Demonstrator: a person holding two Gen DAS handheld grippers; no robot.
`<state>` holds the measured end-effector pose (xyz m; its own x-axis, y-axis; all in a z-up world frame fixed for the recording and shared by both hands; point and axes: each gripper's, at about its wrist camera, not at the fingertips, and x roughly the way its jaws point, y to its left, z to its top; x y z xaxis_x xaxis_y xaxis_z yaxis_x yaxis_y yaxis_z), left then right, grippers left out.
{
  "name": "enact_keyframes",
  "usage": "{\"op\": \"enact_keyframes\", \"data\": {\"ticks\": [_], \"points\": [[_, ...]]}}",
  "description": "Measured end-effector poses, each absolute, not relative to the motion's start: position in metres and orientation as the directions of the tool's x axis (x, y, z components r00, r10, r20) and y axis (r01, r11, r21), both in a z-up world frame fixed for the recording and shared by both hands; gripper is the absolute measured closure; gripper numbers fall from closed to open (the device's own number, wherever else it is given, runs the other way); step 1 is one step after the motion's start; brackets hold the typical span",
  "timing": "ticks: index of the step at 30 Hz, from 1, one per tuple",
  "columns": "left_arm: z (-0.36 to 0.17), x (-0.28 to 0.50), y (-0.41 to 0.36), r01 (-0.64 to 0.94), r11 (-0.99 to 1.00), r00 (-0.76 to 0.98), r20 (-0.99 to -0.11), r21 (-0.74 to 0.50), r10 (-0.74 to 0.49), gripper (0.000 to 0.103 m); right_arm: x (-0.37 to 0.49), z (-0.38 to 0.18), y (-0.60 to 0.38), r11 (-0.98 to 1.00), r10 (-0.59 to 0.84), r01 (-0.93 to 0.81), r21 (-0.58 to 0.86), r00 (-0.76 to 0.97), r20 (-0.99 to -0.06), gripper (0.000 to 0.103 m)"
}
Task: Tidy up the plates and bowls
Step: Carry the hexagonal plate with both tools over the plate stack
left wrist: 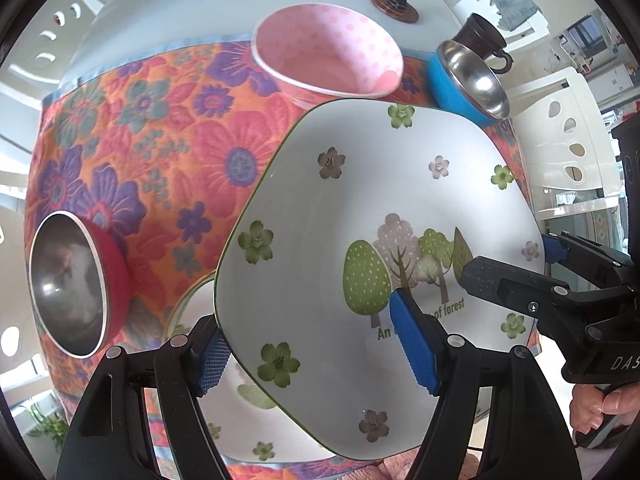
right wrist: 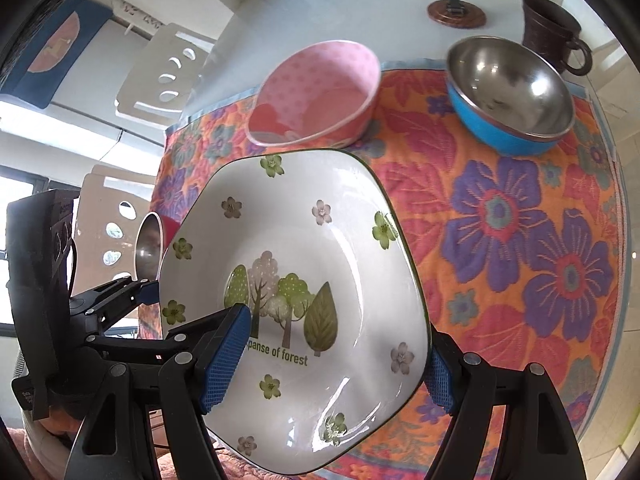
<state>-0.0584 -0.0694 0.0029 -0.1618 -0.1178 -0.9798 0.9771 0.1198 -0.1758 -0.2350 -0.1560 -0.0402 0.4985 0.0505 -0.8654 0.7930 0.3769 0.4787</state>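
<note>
Both the left gripper and the right gripper are black plastic with blue textured pads, silver screws, and white letters "DAS".

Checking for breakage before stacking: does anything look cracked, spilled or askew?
No cracks or spills show. The forest plate is tilted, held off the floral mat by both the left gripper and the right gripper.

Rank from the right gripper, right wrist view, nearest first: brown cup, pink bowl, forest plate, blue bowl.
From the right gripper:
1. Forest plate, clamped in it, centre.
2. Pink bowl, behind the plate, centre-left.
3. Blue bowl, on the mat's far right.
4. Brown cup, behind the blue bowl, off the mat.
</note>
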Motion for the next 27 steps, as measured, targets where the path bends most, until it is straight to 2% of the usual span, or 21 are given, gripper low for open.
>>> {"op": "enact_keyframes", "data": {"ticks": [15,27], "points": [[0.01,-0.017,-0.054,0.968,0.162,-0.17,-0.974,-0.193,-0.147,0.032,-0.192,-0.02,-0.134,0.418,0.048,0.778,0.47,0.498,-0.866,0.026],[0.007,0.017,-0.031,0.96,0.167,-0.196,-0.967,-0.223,-0.163,0.032,-0.159,-0.025,-0.113,0.468,0.09,0.747,0.472,0.491,-0.867,0.026]]}}
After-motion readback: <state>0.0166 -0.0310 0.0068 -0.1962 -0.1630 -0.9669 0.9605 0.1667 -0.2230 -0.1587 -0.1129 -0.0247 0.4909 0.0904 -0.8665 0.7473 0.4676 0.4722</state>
